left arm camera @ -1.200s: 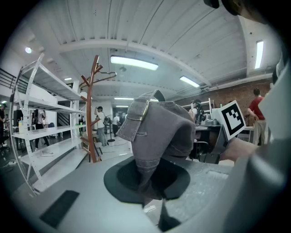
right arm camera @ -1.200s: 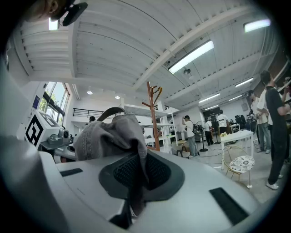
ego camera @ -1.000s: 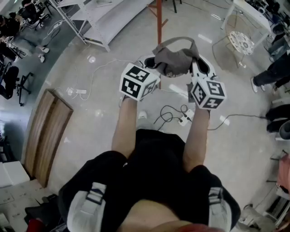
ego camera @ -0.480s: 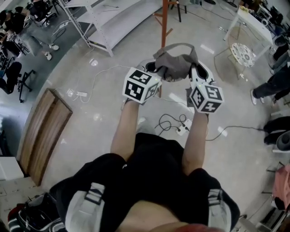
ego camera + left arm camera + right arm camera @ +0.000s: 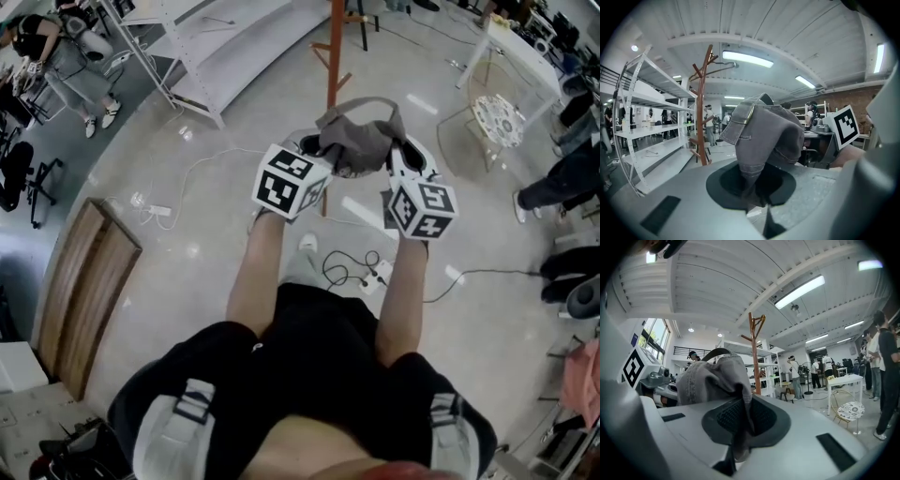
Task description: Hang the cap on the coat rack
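A grey denim cap [image 5: 356,139] hangs crumpled between my two grippers, held up in front of the person. My left gripper [image 5: 317,150] is shut on the cap's edge [image 5: 752,168], near its strap and metal buckle. The right gripper [image 5: 401,155] is shut on the opposite side of the cap [image 5: 715,378]. A brown wooden coat rack [image 5: 330,52] stands on the floor just beyond the cap; it rises with bare pegs as the coat rack [image 5: 701,101] left of the cap, and as the coat rack [image 5: 754,350] right of it.
White metal shelving [image 5: 220,42] stands far left of the rack. A power strip with cables [image 5: 375,270] lies on the floor below my arms. A wooden board [image 5: 84,291] lies at left. A round chair [image 5: 495,117] and white table [image 5: 520,37] stand at right, with people nearby.
Both grippers with the cap have shifted slightly forward, and the coat rack's post now shows closer behind the cap. The grips have not changed.
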Available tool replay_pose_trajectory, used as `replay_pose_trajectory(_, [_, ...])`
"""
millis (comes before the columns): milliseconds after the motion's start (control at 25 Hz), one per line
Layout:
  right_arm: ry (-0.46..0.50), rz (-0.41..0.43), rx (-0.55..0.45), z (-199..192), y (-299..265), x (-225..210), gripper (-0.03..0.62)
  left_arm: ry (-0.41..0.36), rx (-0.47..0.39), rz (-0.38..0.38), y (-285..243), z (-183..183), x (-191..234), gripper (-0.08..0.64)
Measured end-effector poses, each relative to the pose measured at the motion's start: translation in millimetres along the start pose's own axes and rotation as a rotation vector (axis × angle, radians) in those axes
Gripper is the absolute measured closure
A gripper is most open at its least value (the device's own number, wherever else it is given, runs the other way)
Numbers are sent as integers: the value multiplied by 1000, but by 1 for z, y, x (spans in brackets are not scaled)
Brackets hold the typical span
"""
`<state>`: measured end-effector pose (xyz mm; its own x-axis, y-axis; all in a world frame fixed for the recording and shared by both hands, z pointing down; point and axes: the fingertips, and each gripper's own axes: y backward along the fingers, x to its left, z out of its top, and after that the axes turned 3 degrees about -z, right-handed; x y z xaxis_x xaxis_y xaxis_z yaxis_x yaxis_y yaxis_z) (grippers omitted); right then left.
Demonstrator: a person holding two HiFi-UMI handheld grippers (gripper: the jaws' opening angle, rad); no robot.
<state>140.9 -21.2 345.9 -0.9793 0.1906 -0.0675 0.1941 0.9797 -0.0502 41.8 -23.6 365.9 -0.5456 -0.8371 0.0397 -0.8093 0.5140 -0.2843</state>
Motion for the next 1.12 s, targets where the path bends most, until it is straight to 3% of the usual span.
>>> replay_pose_trajectory(160, [-33, -14, -18, 1, -40, -21, 586, -8, 3, -35, -32, 6, 25, 540])
replay_pose_trajectory(400, [-43, -25, 6, -3, -129, -39, 586, 25, 36, -33, -80, 16, 104, 540])
replay_pose_trajectory(680, [-4, -79, 28, 17, -215, -69, 586, 35, 9, -79, -136, 47, 171, 540])
replay_pose_trajectory(1120, [34, -160, 49, 24, -269, -104, 586, 18, -18, -111, -183, 66, 209, 540])
